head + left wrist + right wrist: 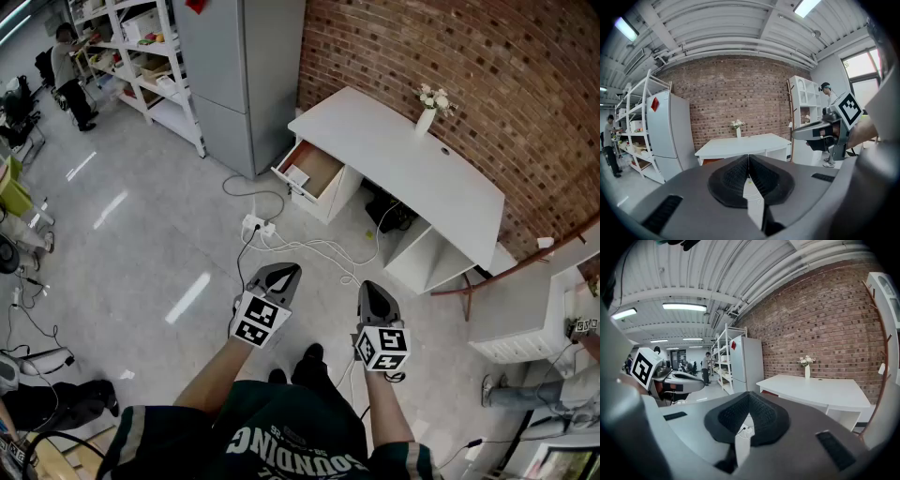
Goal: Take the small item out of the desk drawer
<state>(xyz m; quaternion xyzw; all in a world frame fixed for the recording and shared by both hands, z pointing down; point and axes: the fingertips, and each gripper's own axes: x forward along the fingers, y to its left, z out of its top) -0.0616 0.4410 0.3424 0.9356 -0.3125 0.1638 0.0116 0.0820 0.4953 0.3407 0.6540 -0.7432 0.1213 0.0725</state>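
Approach stage. The left gripper (pixel 285 271) and right gripper (pixel 375 287) are carried side by side, tilted slightly down. Both pairs of jaws are clenched on nothing, presumably because nothing is yet within reach. Just beyond the jaw tips, cables (pixel 309 247) trail over the floor. Farther ahead, roughly between the two jaw lines and well apart from both, the drawer (pixel 319 165) already stands open under the desk (pixel 422 173). A small white item (pixel 297 175), judged the task's thing, lies at its front. A vase (pixel 427 117) stands farthest back.

L claw (pixel 284 270) shut, R claw (pixel 372 287) shut, empty
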